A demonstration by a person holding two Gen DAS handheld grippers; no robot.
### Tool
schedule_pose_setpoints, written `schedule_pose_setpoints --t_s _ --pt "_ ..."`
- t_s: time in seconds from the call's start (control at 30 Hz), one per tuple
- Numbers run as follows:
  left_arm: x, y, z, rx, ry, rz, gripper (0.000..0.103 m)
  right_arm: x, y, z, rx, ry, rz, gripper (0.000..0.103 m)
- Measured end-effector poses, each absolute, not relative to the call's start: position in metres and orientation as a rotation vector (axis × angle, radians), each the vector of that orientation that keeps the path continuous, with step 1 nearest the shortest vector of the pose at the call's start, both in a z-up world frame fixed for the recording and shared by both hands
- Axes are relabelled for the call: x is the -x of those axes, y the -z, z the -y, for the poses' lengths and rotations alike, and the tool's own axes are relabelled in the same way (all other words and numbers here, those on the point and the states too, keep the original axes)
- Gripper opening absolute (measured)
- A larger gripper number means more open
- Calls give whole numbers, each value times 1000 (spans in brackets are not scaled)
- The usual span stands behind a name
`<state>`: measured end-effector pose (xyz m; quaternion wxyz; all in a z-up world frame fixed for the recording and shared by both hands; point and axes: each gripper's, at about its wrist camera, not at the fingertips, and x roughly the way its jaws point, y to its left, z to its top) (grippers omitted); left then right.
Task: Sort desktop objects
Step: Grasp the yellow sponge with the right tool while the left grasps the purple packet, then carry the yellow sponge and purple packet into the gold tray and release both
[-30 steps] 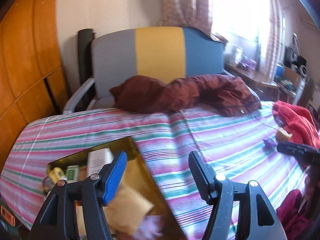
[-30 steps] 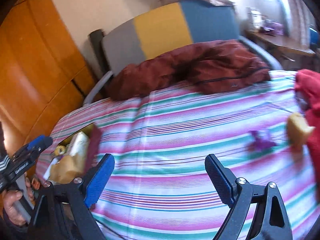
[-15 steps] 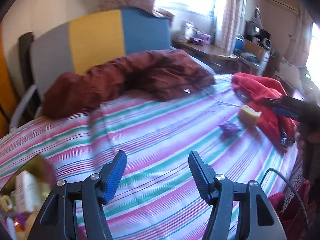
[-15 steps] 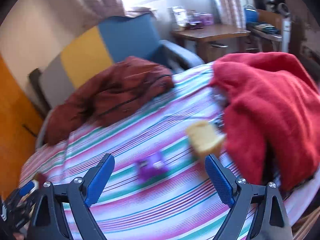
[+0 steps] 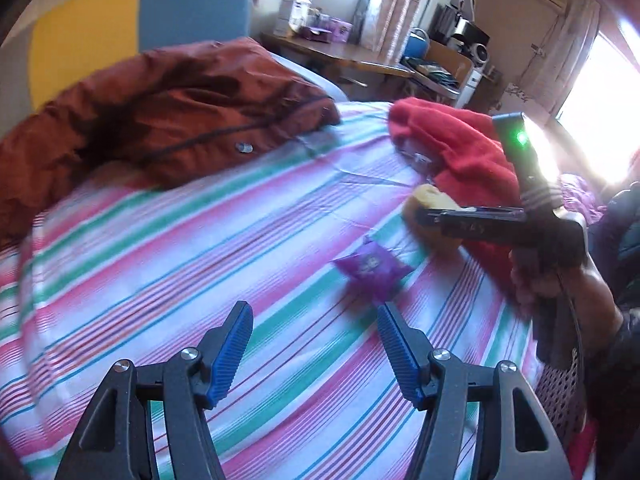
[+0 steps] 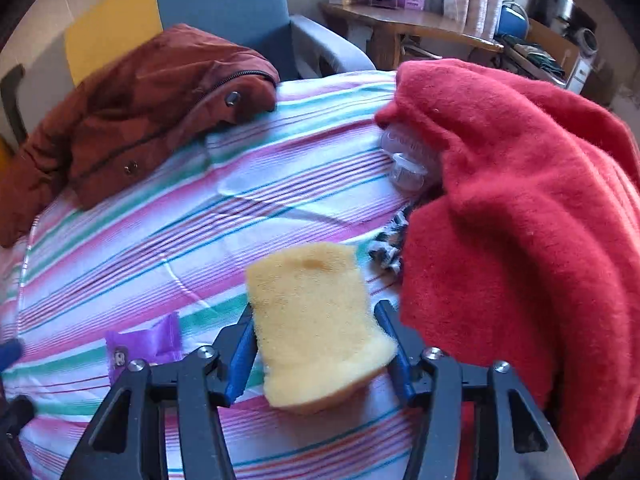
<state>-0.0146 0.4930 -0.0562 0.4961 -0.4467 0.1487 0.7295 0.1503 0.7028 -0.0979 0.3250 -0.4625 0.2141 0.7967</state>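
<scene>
A yellow sponge (image 6: 316, 316) lies on the striped bedcover between the open jaws of my right gripper (image 6: 316, 336), which straddle it without squeezing. The sponge also shows in the left wrist view (image 5: 430, 204), partly behind the right gripper's body (image 5: 480, 220). A small purple packet (image 5: 370, 268) lies just ahead of my left gripper (image 5: 314, 344), which is open and empty above the cover. The packet also shows in the right wrist view (image 6: 142, 348), left of the sponge.
A red blanket (image 6: 520, 220) is piled right of the sponge, over a clear plastic item (image 6: 408, 160). A rust-brown jacket (image 5: 160, 112) lies at the far side. A black-and-white cord (image 6: 388, 248) lies by the blanket. A desk (image 5: 360, 56) stands beyond.
Both grippers have swung right, away from the box of items. The right gripper has come down around the sponge. The left gripper has come near the purple packet.
</scene>
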Motion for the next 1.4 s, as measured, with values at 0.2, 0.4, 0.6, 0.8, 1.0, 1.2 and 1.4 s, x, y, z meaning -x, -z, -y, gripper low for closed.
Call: schedule_pose_setpoints --t_s 0.2,0.4,0.6,0.8,1.0,1.2,1.4 --pt "12 77 -531 1168 -1672 -305 77 -157 88 -701 1165 -2134 -562 51" --pt "16 92 -562 1285 -1722 -247 77 -156 73 -696 1109 -2161 -539 51" --pt "3 102 -585 1222 -1772 -381 67 -162 65 -702 1049 -2183 -581 52" --pt "-4 97 -569 1135 -1767 -446 55 -153 66 -695 1087 -2218 -538 52" --pt "-6 91 -546 1105 -1765 -491 50 -148 66 -686 1099 -2268 -492 51" --pt "-12 96 -530 1171 -1687 -442 63 -146 69 -685 1117 -2255 -509 52" --pt "-21 99 -528 1185 -1715 -435 67 -148 71 -690 1121 -2235 -526 52"
